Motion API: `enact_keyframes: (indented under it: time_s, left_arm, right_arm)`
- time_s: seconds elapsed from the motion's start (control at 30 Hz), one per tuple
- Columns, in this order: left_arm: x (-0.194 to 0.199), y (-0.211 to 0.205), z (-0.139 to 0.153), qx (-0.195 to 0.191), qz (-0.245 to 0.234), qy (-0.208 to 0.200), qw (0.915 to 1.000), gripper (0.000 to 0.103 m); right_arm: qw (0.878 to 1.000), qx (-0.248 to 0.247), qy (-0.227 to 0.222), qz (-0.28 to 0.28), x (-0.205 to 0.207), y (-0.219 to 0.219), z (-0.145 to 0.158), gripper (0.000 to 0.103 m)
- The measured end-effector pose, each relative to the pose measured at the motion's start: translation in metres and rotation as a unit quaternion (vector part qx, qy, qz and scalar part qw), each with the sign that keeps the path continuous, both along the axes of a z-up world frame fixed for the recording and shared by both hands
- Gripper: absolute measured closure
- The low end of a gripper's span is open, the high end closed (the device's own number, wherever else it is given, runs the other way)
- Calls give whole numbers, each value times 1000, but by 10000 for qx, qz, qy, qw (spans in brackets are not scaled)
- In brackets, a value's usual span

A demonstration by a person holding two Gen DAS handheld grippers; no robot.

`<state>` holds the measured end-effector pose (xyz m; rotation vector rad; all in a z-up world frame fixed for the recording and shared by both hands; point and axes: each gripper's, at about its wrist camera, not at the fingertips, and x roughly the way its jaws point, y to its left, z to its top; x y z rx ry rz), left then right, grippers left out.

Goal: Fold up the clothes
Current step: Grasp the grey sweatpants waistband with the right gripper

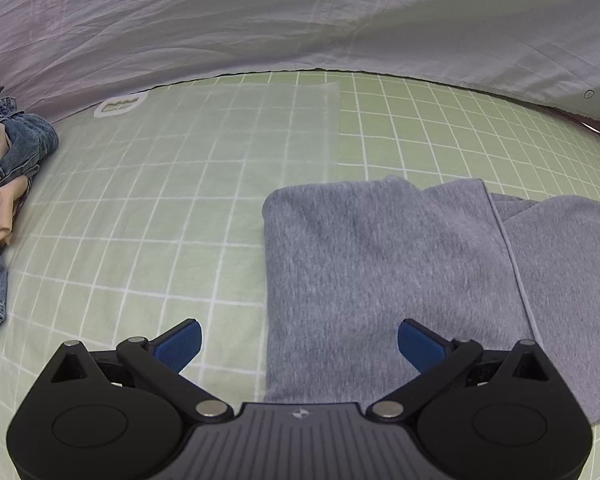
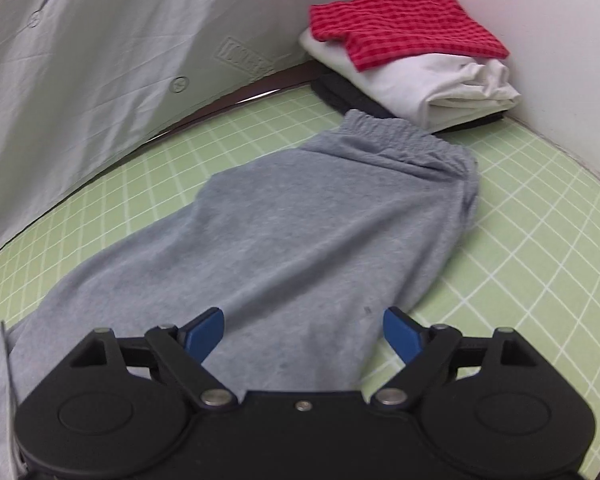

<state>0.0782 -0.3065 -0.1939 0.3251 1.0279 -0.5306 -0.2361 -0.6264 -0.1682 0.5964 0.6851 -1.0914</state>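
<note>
A: Where are the grey sweatpants (image 1: 400,264) lying relative to the left gripper (image 1: 299,344)?

B: They are lying flat just ahead of it, folded, with their left edge running straight between the two blue pads (image 1: 182,342). The left pad is hanging over bare sheet, the right one over grey cloth. The jaws are spread wide and are gripping nothing.

A: And the right gripper (image 2: 303,330)?

B: It is hovering over the same sweatpants (image 2: 300,220), which are stretching away from it toward the elastic waistband (image 2: 396,132) at the far end. Its jaws are also standing wide apart, empty, with the grey fabric showing between the blue pads (image 2: 206,332). Whether the pads are touching the cloth, I cannot tell.

A: What is the garment resting on?

B: A pale green sheet with a white grid (image 1: 140,220), which is covering the whole surface. A translucent plastic bag (image 1: 228,128) is lying on it beyond the left gripper.

A: Anything else around?

B: At the far left, crumpled denim (image 1: 8,152) is sitting with a peach-coloured cloth (image 1: 0,208) tucked in it. In the right view, a stack is sitting in the corner just past the waistband: a red checked cloth (image 2: 404,28) on a white folded garment (image 2: 432,84), over something dark (image 2: 348,96). A wrinkled grey-white printed sheet (image 2: 100,60) is hanging along the back.
</note>
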Motion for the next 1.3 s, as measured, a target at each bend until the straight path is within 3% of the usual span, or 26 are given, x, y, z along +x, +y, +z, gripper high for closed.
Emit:
enact_keyframes:
  time_s: [0.2, 0.33, 0.7, 0.83, 0.9, 0.97, 1.0, 1.07, 1.2, 1.3]
  left_arm:
    - [-16, -44, -16, 591, -619, 153, 9962, 0]
    - [-28, -56, -31, 1010, -841, 343, 9907, 0]
    - [-10, -59, -34, 922, -577, 729, 9914, 0]
    - [-8, -54, -34, 789, -543, 748, 9926, 0]
    - [-9, -52, -34, 749, -552, 706, 9932, 0]
    - [-11, -51, -34, 717, -556, 661, 9937, 0]
    - [-12, -50, -34, 694, -559, 643, 9939, 0]
    - [-14, -48, -34, 662, -563, 634, 9942, 0]
    - [-15, -51, -36, 608, -571, 606, 9947, 0]
    - [-15, -49, -38, 545, -564, 530, 9955, 0]
  right_arm:
    - [9945, 95, -85, -1040, -39, -69, -20, 15]
    - [9925, 106, -237, -1191, -53, -104, -29, 15]
    - [9895, -23, -885, -1140, -44, -162, -41, 14]
    - [9919, -117, -745, -1024, -32, -161, -44, 12]
    - [9937, -167, -586, -940, -27, -158, -43, 25]
    - [9944, -167, -543, -888, -28, -156, -41, 75]
    - [9943, -157, -596, -864, -30, -155, -39, 81]
    - [9939, -176, -721, -809, -33, -153, -34, 92]
    - [9965, -421, -539, -482, -27, -141, -17, 94]
    - [9951, -494, -764, -384, -24, -132, -1, 95]
